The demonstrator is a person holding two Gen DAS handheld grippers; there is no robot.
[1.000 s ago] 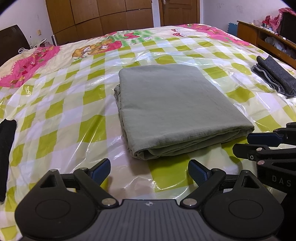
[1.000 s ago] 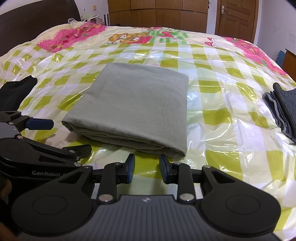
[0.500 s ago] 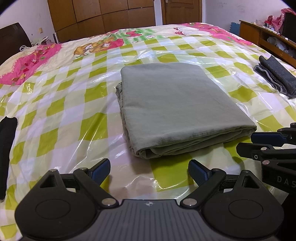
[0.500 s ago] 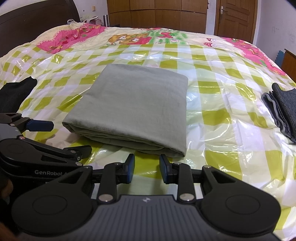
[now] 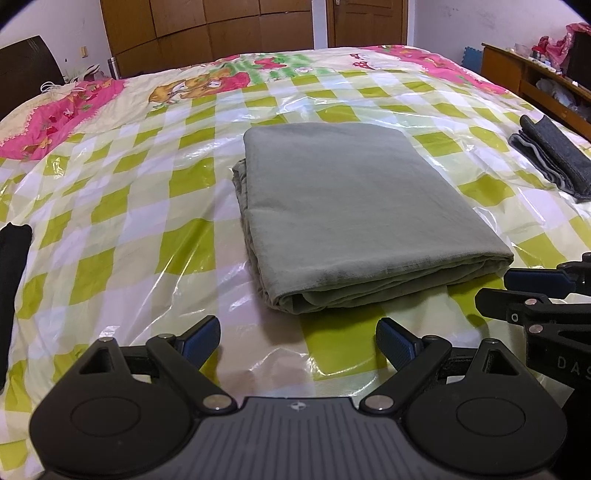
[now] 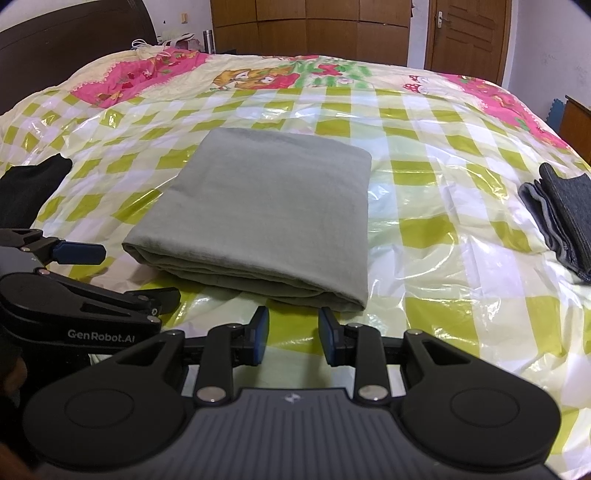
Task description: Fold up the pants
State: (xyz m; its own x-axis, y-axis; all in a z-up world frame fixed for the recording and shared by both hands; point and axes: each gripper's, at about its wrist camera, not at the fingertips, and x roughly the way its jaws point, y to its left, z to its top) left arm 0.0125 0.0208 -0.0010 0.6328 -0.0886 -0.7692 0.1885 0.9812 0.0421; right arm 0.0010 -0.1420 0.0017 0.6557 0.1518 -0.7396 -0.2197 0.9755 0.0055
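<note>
In the middle of the bed, on the clear plastic sheet (image 5: 122, 254) stretched over the green-and-white checked cover (image 6: 424, 229), the grey-green pants (image 5: 354, 206) lie folded into a thick, tidy rectangle, layered edges stacked along the near side. Just short of that near edge hangs the left gripper (image 5: 297, 334), jaws spread wide, blue pads (image 5: 201, 338) well apart with only plastic between them, nothing held. Off the pants' near right corner sits the right gripper (image 6: 293, 334), seen from its own camera with its jaws at a narrower gap, pads (image 6: 260, 334) parallel, not touching the cloth and carrying nothing. Each tool shows in the other's view: the right one pokes in at the edge beside the pants' right corner, and the left one, body marked "GenRobot.AI", sits beside the pants' left corner. Left of the pants, well apart, a black garment (image 6: 29, 192) lies at the bed's edge. Right of the pants, also well apart, there's a folded dark grey garment (image 5: 554, 162) with a lighter lining showing at its edges. Beyond the pants, a pink cartoon-print quilt (image 6: 258, 77) covers the far part of the bed, and behind that stands a wooden wardrobe (image 5: 207, 33) and a wooden door (image 6: 469, 33).
</note>
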